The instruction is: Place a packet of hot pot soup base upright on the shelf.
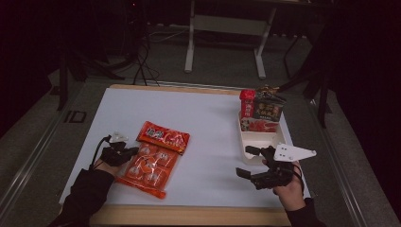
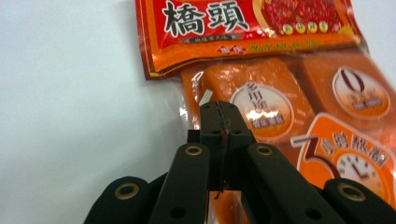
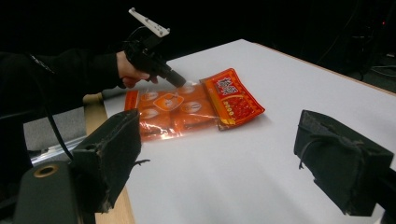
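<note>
High view: two orange packets (image 1: 153,158), overlapping

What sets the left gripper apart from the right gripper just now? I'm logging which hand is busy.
The left gripper has its jaws shut, while the right gripper stands wide open. The left gripper's tip is down at the orange snack bag; the right gripper has nothing between its jaws and sits near the white tray. Both are black, hand-held and low over the white table.
</note>
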The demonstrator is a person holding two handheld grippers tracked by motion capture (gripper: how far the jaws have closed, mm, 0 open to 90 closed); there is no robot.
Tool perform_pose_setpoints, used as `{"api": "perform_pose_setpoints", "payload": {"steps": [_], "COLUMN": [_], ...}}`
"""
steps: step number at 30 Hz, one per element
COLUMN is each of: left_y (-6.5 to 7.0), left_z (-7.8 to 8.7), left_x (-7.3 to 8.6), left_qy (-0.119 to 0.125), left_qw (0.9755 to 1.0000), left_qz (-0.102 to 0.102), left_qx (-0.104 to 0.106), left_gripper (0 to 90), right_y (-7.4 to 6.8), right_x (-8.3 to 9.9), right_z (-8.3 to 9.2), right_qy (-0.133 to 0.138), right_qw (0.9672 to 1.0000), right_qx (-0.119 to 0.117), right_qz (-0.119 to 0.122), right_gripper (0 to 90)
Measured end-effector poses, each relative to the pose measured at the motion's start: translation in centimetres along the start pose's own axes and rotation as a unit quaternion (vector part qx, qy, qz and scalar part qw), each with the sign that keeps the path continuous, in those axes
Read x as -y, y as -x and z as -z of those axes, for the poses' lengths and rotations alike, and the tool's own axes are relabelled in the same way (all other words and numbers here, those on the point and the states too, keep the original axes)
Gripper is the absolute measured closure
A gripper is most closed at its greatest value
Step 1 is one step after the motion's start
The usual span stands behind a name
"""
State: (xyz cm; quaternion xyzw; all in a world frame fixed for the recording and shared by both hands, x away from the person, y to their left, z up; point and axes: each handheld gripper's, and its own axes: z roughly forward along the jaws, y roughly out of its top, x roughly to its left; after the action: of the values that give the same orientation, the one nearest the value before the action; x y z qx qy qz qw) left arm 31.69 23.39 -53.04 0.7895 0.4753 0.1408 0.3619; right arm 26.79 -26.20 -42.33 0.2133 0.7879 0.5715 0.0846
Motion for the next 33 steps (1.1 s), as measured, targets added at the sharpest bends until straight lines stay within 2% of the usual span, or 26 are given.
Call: {"api": "perform_pose_setpoints", "payload": {"steps": [2, 6, 12, 16, 18, 20, 26, 29, 33], "left_y": [-0.1, -0.4, -0.2, 0.2, 0.4, 0.3, 0.9, 1.3, 2.0], "left_z": [0.5, 1.6, 2.7, 2.6, 2.5, 2.5, 2.4, 2.3, 2.0], "left_x": [0.1, 0.5, 1.5, 2.1, 2.3, 2.5, 2.3, 2.3, 2.1], "left_qy": [-0.004, -0.004, -0.020, -0.042, -0.054, -0.051, -0.056, -0.056, -0.051], "left_qw": [1.0000, 0.9999, 0.9996, 0.9986, 0.9981, 0.9982, 0.9974, 0.9974, 0.9973], "left_qz": [-0.008, -0.008, -0.011, -0.015, -0.024, -0.023, -0.044, -0.038, -0.043], "left_qx": [0.003, 0.009, 0.017, 0.027, 0.018, 0.023, 0.014, 0.023, 0.031], "left_gripper": [90.0, 90.0, 90.0, 90.0, 90.0, 90.0, 90.0, 90.0, 90.0], "right_y": [0.1, 0.1, 0.0, 0.0, 0.0, 0.0, 0.0, 0.0, 0.0], "right_x": [0.0, 0.0, 0.0, 0.0, 0.0, 0.0, 0.0, 0.0, 0.0], "right_z": [0.1, 0.0, -0.1, -0.2, -0.2, -0.2, -0.3, -0.4, -0.4], "right_qy": [0.001, 0.002, 0.001, -0.001, 0.000, 0.000, 0.000, -0.001, 0.000], "right_qw": [1.0000, 1.0000, 1.0000, 1.0000, 1.0000, 1.0000, 1.0000, 1.0000, 1.0000], "right_qx": [0.001, 0.002, -0.001, -0.001, -0.002, 0.000, -0.002, -0.003, -0.005], "right_qz": [-0.001, -0.002, 0.000, 0.000, -0.001, 0.000, -0.002, -0.003, -0.004], "right_gripper": [14.7, 14.7, 14.7, 14.6, 14.7, 14.6, 14.7, 14.6, 14.7]}}
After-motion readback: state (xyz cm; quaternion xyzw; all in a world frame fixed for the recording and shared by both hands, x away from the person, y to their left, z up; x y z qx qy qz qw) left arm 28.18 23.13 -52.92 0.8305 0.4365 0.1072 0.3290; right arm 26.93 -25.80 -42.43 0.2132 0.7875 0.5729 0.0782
